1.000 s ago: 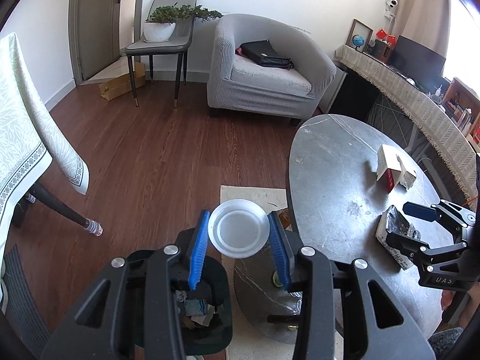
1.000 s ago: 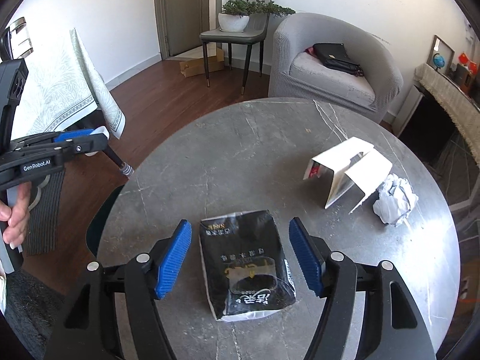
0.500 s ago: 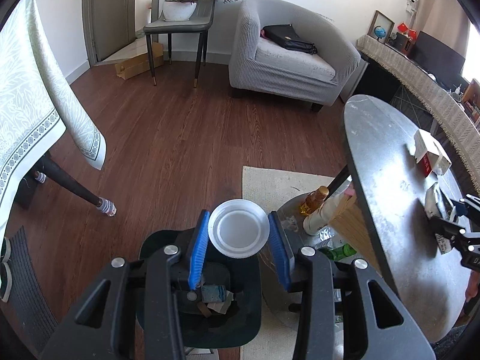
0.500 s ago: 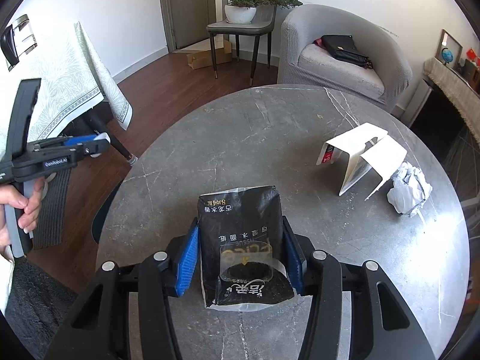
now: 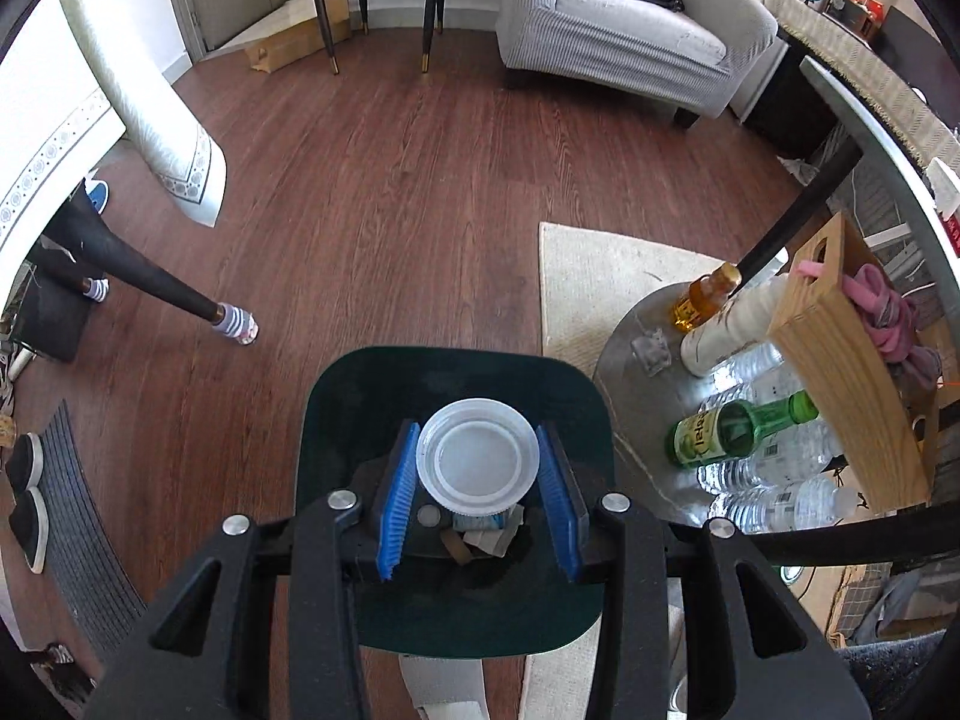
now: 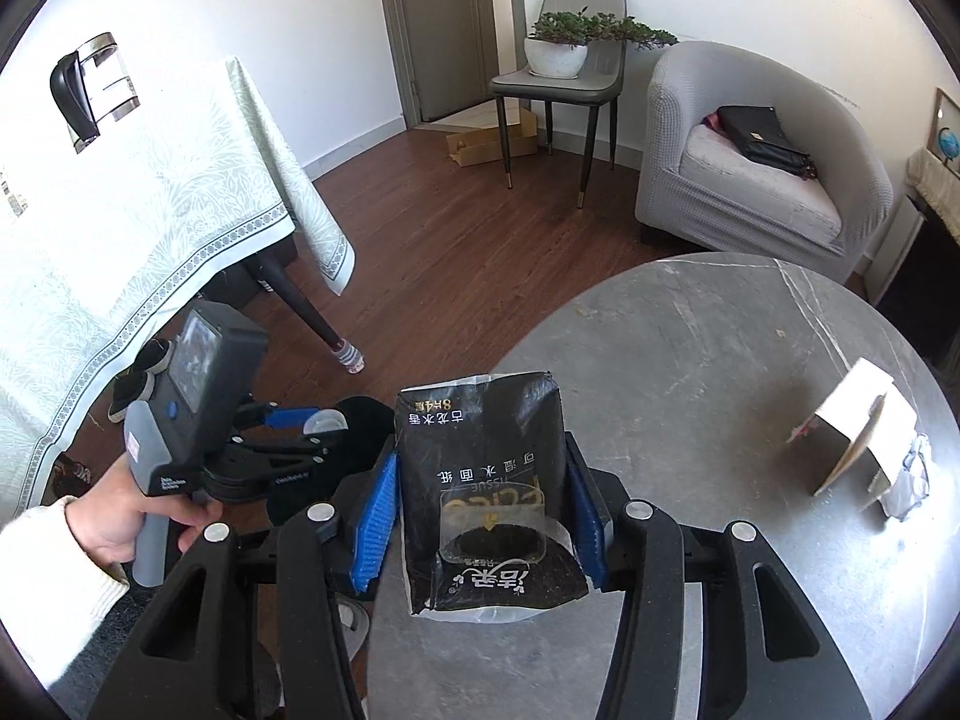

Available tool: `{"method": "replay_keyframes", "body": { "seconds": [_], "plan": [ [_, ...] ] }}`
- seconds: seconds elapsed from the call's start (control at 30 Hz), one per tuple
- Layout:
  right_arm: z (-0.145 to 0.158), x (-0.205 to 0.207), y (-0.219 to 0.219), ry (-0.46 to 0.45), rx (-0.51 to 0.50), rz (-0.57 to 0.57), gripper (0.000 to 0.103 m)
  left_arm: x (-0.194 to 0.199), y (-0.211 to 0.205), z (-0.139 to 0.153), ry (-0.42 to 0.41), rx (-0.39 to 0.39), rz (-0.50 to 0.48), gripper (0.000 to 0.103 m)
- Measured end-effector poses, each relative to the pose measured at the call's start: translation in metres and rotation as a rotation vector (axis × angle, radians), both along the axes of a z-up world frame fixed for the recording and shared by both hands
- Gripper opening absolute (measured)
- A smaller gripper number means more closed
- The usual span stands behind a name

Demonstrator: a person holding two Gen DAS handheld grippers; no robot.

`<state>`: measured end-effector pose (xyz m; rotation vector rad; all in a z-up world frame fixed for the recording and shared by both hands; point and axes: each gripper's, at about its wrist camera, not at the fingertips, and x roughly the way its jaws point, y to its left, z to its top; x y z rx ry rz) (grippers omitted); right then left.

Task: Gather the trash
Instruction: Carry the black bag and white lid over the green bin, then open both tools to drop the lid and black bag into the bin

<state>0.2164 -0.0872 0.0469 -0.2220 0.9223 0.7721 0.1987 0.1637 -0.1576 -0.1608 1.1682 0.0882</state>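
My left gripper (image 5: 478, 480) is shut on a white plastic lid (image 5: 478, 459) and holds it right above the dark green trash bin (image 5: 372, 384), which has scraps of paper inside. My right gripper (image 6: 481, 516) is shut on a black tissue pack (image 6: 486, 492) and holds it lifted over the left edge of the round grey table (image 6: 690, 348). The left gripper (image 6: 288, 426) with the lid also shows in the right wrist view, low to the left of the table. A white folded carton (image 6: 852, 420) and a crumpled paper ball (image 6: 915, 474) lie on the table's right side.
Under the table stand a green bottle (image 5: 738, 429), an amber bottle (image 5: 705, 297), several water bottles (image 5: 780, 504) and a wooden crate (image 5: 840, 360). A cloth-covered table (image 6: 120, 210) is at left, a grey armchair (image 6: 762, 162) and a chair with a plant (image 6: 558, 78) behind.
My left gripper dropped low over the bin with the lid. My right gripper closed on the tissue pack, lifted it and carried it left toward the table edge.
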Motion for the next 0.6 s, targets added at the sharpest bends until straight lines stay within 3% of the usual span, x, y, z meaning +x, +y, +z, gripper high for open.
{"method": "replay_keyframes", "body": {
  "seconds": [0.23, 0.43, 0.6],
  "plan": [
    [-0.005, -0.007, 0.043, 0.016, 0.002, 0.059, 0.051, -0.006, 0.011, -0.028, 0.088, -0.091, 0.014, 0.042],
    [-0.011, -0.007, 0.062, 0.025, -0.013, 0.068, 0.051, -0.005, 0.001, -0.046, 0.139, -0.155, -0.034, 0.042],
    [-0.022, -0.004, 0.078, 0.040, -0.033, 0.070, 0.051, -0.011, -0.002, -0.054, 0.184, -0.127, -0.058, 0.047]
  ]
}}
